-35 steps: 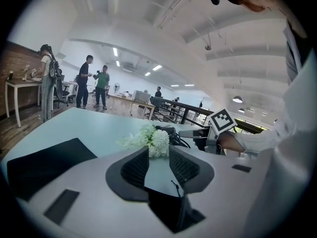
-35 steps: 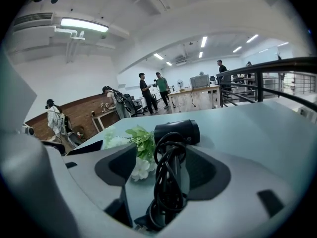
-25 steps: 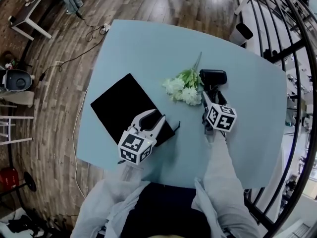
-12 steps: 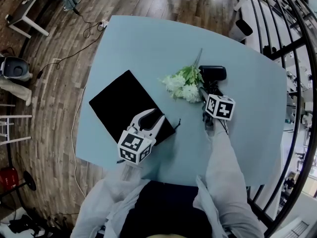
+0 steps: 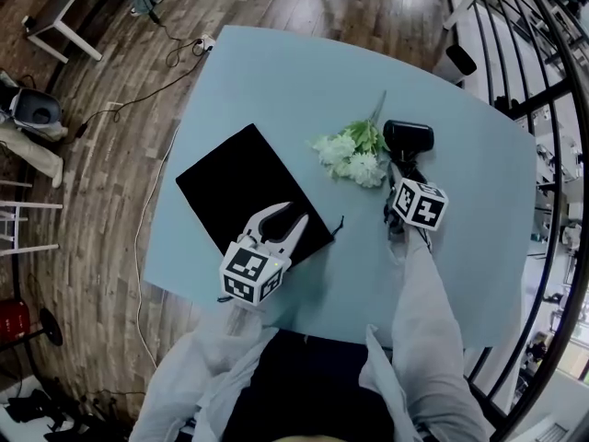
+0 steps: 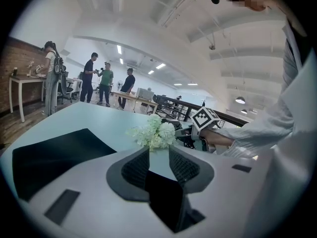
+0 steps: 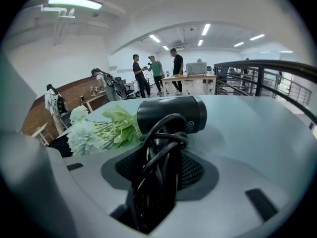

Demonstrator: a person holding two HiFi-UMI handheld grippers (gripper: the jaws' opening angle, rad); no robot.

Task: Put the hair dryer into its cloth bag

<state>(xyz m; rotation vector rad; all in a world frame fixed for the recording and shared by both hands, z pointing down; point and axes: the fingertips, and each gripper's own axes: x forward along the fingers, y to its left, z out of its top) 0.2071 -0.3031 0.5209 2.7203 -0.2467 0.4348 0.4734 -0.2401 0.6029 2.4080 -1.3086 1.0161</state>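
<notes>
Wide before, right tool (image 5: 401, 175) closes on hair dryer (image 5: 408, 137); blue table (image 5: 276, 90), wood floor (image 5: 120, 81).

A bunch of white artificial flowers (image 5: 354, 155) with green leaves lies near the middle of the pale blue tabletop (image 5: 276, 81). Around it runs a wooden floor (image 5: 101, 201) with a trailing cable (image 5: 138, 238), and a black metal railing (image 5: 543, 90) stands at the right. Several people (image 6: 104, 86) stand far off.

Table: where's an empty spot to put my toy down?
The table is bare along its far edge, beyond the black cloth bag and the flowers. There is also bare top right of the hair dryer. The middle is crowded: flowers and hair dryer lie side by side.
</notes>
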